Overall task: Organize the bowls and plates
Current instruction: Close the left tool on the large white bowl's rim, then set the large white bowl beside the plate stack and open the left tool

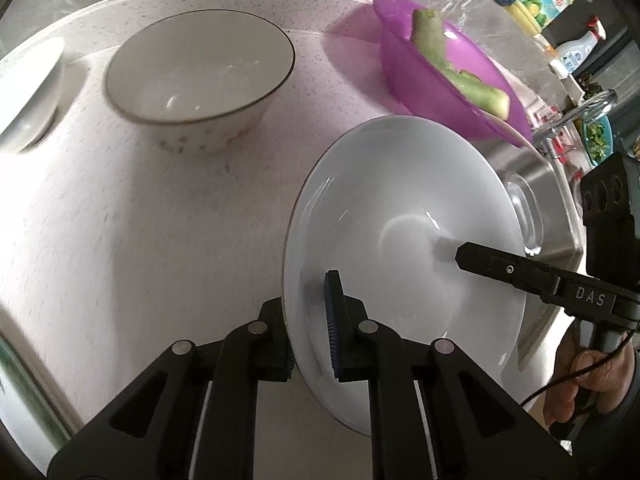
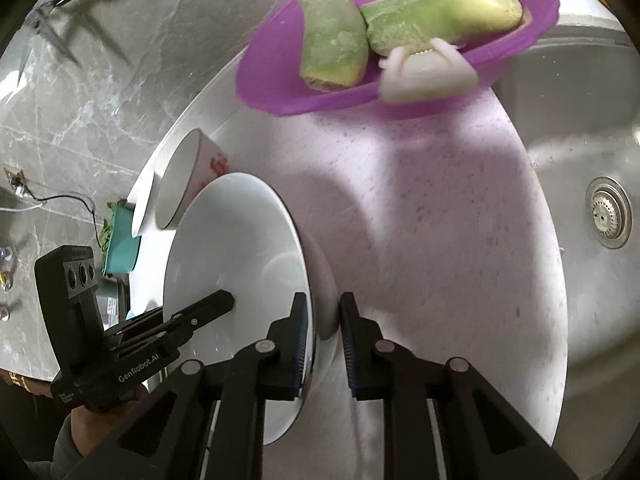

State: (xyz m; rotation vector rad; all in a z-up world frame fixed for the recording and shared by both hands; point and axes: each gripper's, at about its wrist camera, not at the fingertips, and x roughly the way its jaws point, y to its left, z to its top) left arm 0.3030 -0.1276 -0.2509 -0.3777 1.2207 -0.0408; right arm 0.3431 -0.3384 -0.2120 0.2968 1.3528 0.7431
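Both grippers hold a white deep plate (image 1: 400,200) over the speckled white counter (image 1: 120,220). My left gripper (image 1: 310,332) is shut on its near rim, one blue pad inside the plate and one outside. On the opposite rim my right gripper (image 2: 324,344) is shut too, with the plate (image 2: 236,248) wall between its pads. One right gripper finger (image 1: 492,264) reaches into the plate from the right. The left gripper's upper finger (image 2: 208,306) lies across the inside of the plate. A white bowl with a dark rim (image 1: 200,68) stands further back, and a second white dish (image 1: 28,92) sits at the far left.
A purple bowl (image 2: 380,40) with green vegetable pieces stands at the counter's back by the steel sink (image 2: 580,140). The sink's drain (image 2: 608,216) lies to the right. Bottles and a teal dish of greens (image 1: 600,140) stand past the sink. A person's hand (image 1: 588,380) holds the right gripper.
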